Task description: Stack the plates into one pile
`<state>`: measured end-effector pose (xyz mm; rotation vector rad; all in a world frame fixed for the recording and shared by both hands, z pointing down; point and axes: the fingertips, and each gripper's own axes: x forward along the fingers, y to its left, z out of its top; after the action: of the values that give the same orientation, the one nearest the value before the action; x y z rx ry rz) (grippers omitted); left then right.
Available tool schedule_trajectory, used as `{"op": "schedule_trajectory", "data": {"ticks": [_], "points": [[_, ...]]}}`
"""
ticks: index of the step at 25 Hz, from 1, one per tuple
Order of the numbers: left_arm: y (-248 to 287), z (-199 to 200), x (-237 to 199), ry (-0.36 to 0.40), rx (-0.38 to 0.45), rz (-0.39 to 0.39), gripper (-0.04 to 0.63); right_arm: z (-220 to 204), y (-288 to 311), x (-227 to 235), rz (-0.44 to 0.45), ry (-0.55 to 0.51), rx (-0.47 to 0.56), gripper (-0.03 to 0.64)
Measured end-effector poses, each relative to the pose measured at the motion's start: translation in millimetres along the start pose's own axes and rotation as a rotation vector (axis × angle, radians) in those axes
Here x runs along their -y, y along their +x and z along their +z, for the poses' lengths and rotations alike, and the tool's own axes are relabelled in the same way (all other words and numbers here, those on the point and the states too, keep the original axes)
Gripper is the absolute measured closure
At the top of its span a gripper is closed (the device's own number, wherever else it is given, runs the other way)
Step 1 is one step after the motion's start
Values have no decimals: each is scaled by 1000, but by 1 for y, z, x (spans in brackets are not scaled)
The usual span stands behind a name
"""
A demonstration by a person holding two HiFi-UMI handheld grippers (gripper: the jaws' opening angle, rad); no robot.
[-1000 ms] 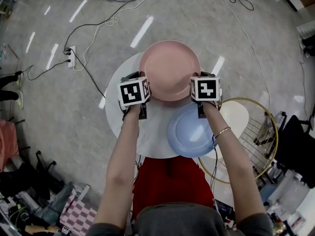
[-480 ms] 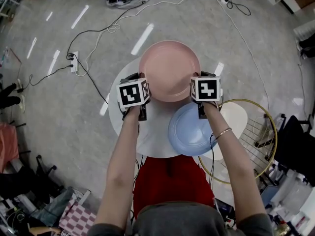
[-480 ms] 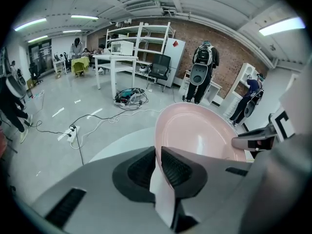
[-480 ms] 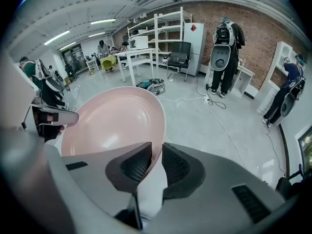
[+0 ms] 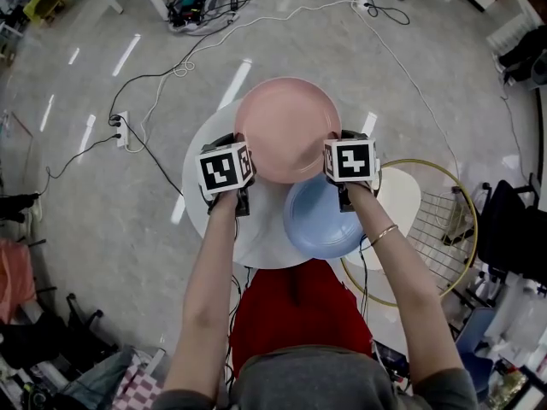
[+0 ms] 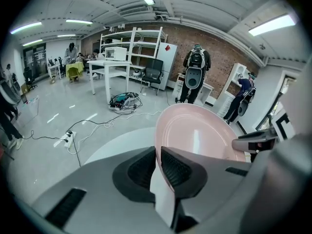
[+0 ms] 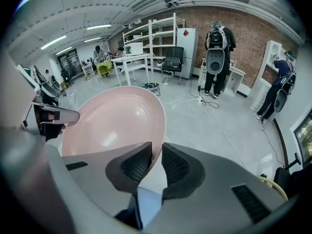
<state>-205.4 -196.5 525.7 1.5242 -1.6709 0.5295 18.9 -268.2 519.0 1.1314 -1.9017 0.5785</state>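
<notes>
The left hand-held gripper (image 6: pixel 159 150) is clamped on the left rim of the pink plate (image 5: pixel 286 131). Its jaws have just been closing a touch further, with the thin edge between the ribbed pads. The plate sits at the far side of the round white tabletop (image 5: pixel 256 237). It looks to be carried clear of the surface and tilted a little, its hollow face up. Across it, the right hand-held gripper (image 7: pixel 156 150) pinches the opposite rim the same way, so the plate hangs between the two grips. The blue plate (image 5: pixel 320 220) lies flat on the tabletop, nearer the person and towards the right, partly under the right wrist. It is likely the base of the pile. The pink plate looks stiff, smooth and glossy, probably light plastic or melamine, though it could be ceramic and breakable. Its slick rim gives the pads little to bite on. Two holds on opposite edges seem the sensible choice, because a pinch on one side alone would let it swing or slip. It should be kept level and lowered centred over the blue plate, so the rims nest without knocking.
</notes>
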Motion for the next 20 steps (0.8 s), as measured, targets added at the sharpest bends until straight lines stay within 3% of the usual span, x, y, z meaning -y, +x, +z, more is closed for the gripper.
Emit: {"op": "schedule_trajectory", "data": {"ticks": [20], "points": [[-46, -65, 82, 113, -16, -92, 551, -107, -82, 44, -68, 148, 5, 540]]}}
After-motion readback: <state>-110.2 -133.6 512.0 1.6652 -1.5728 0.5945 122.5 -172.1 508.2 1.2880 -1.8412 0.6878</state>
